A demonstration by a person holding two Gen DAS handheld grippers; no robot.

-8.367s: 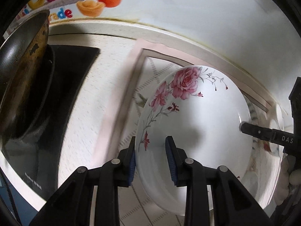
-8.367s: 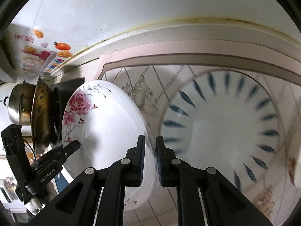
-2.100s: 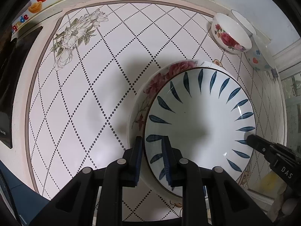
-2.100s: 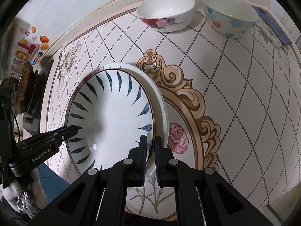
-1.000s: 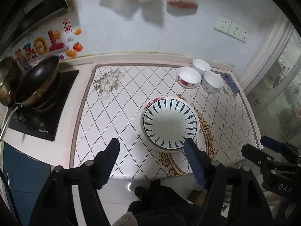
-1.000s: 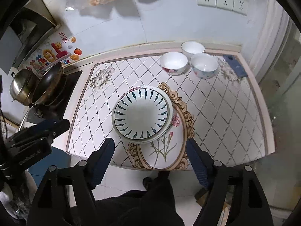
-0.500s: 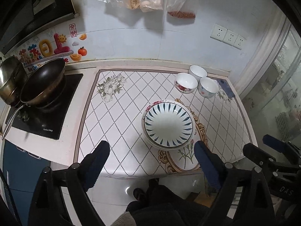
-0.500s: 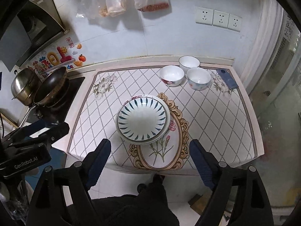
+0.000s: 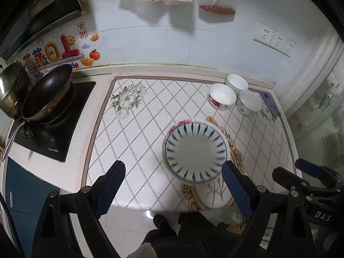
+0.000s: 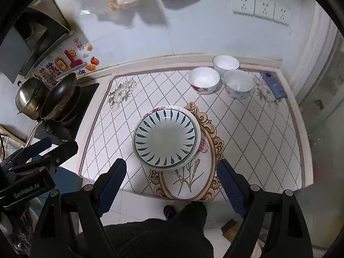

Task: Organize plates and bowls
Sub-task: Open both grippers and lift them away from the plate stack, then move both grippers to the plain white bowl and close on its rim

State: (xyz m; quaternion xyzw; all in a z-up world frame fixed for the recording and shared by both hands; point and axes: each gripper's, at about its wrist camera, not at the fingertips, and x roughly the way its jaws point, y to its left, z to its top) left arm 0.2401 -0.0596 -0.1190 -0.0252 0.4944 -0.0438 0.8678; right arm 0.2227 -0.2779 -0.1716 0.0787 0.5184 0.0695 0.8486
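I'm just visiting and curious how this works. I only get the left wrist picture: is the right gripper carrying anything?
Observer: No. In the right wrist view the right gripper is open with nothing between its fingers. The stacked plates lie on the mat.
Visitor: Any lettering on the left one?
Observer: Yes, the left gripper shows GenRobot.AI on its side.
Visitor: What is my finger hiding by the plates?
Observer: A pink carnation printed on the mat, just beside the plates' right rim.

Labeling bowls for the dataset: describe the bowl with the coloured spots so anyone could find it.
On the diamond-patterned counter mat, look to the far right corner, where three bowls cluster. The spotted bowl sits nearest the dark blue phone; its neighbours are a rose-printed bowl and a plain white bowl.
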